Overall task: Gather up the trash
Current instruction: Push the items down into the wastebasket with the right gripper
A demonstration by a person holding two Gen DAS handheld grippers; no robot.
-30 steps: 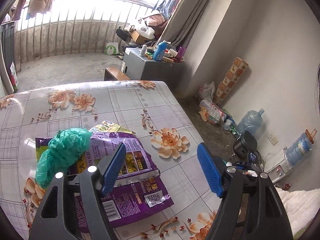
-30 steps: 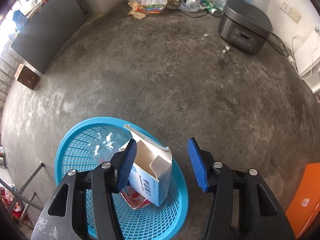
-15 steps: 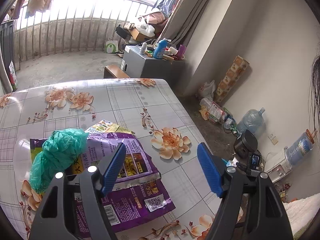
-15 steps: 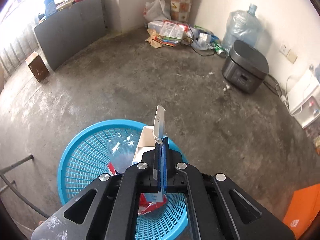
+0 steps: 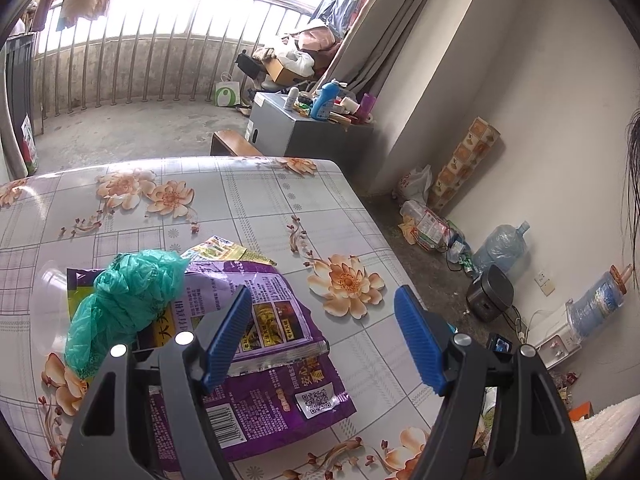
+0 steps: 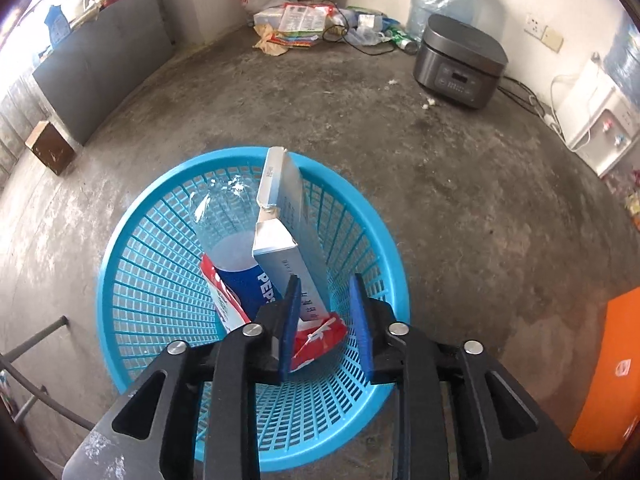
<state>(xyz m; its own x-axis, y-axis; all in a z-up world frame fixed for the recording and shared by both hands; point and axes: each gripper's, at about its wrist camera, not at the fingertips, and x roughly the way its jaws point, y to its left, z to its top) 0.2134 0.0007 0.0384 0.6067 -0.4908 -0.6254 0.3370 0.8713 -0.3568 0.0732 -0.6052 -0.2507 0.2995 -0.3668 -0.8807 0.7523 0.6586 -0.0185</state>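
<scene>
Trash sits in two places: some already in the blue basket [image 6: 372, 256] on the floor, some on the flowered table [image 5: 248, 200]. Over the basket the right gripper [image 6: 326, 320] hangs with its blue fingers parted, nothing pinched between them; the pale carton [image 6: 288, 232] stands tilted just beyond the tips, leaning on the basket wall, which reads as a drop made from above. Beside it lie one Pepsi bottle [image 6: 248, 276] and one red wrapper [image 6: 316, 340], so three pieces are binned. At the table the left gripper [image 5: 324, 332] hovers with fingers spread wide and empty, likely lined up for the next pick. Nearest it lie two overlapping purple bags [image 5: 276, 396], then one crumpled green plastic bag [image 5: 128, 304] resting on them, then one small yellow-green packet [image 5: 220, 248] behind: four pieces left
</scene>
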